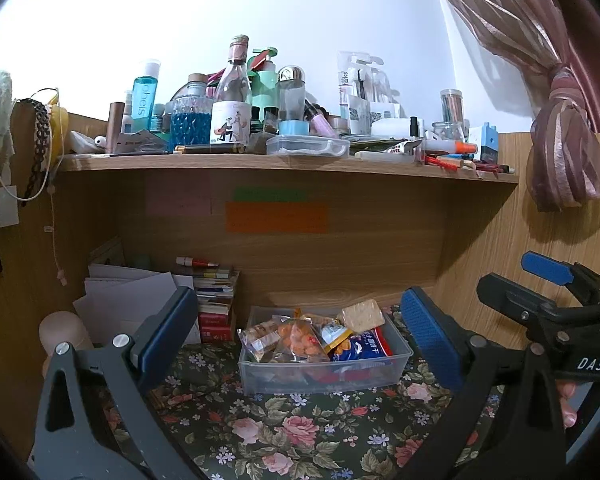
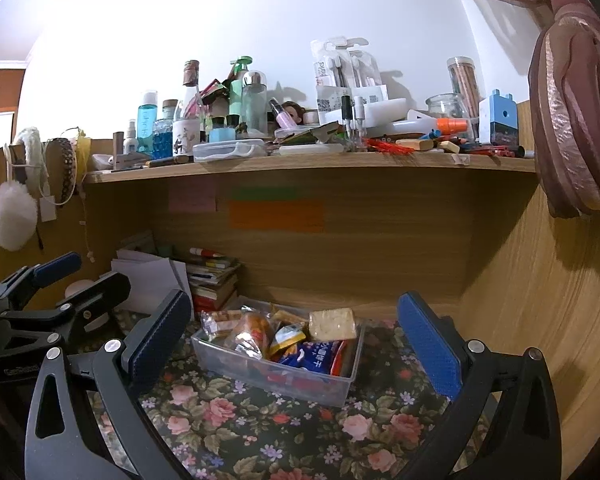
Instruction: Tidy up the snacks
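Note:
A clear plastic box stands on the floral cloth against the wooden back panel. It holds several snack packets: a pale cracker pack, an orange packet and a blue packet. My left gripper is open and short of the box, with nothing between its blue pads. My right gripper hovers to the right of the left one. It is open too and holds nothing.
A wooden shelf overhead is crowded with bottles, jars and pens. Books and loose papers are stacked left of the box. Wooden side panels close in both sides. A tied curtain hangs at the right.

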Demonstrator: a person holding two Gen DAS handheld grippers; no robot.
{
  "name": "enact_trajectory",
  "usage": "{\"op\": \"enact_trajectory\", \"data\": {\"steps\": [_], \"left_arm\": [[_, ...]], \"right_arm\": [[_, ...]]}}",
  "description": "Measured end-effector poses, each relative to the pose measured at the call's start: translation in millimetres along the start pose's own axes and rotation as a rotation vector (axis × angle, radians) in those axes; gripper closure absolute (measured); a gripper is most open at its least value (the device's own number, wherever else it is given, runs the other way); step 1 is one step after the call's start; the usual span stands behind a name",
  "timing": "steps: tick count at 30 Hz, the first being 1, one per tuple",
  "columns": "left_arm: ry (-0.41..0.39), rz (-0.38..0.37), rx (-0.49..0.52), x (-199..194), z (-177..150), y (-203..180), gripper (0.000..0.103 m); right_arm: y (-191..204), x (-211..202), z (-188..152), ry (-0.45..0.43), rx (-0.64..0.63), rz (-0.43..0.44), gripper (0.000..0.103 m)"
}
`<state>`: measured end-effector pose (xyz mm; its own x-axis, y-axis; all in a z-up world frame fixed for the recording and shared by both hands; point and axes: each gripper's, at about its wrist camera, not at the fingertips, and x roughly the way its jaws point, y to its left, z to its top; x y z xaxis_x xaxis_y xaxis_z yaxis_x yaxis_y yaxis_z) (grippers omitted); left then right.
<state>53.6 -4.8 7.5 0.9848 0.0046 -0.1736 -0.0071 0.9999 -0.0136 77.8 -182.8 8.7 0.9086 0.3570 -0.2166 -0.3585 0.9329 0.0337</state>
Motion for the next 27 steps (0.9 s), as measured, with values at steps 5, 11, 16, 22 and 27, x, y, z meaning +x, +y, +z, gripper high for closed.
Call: {"op": "enact_trajectory", "data": {"steps": [5,11,16,22,27], "left_arm": [[0.005,-0.01,-0.005,1.7,0.2,2.3,0.0],[0.011,-0.028,-0.006,2.2,-0.3,2.8,0.0],[0.006,-0.027,-0.002,2.6,0.1,1.8,0.0],[-0.004,-0.027,0.001,0.5,0.7,-1.0,0.0],[0.001,-0.03,-0.007,-0.2,0.6,-1.6,0.0]], "right_arm": [[-0.1,-0.4,-0.2,-0.006,-0.003,-0.01,0.0],[-0.7,-1.2,-0.4,-0.01,-0.003,-0.007,0.0],[0.7,-2.6,0.0,-0.014,0.001,-0.004,0.0],[3.0,-2.6,0.4,-0.013,-0.003,-0.001,0.0],[2.2,-0.9,1.1,-0.014,-0.001,-0.004,0.0]]}}
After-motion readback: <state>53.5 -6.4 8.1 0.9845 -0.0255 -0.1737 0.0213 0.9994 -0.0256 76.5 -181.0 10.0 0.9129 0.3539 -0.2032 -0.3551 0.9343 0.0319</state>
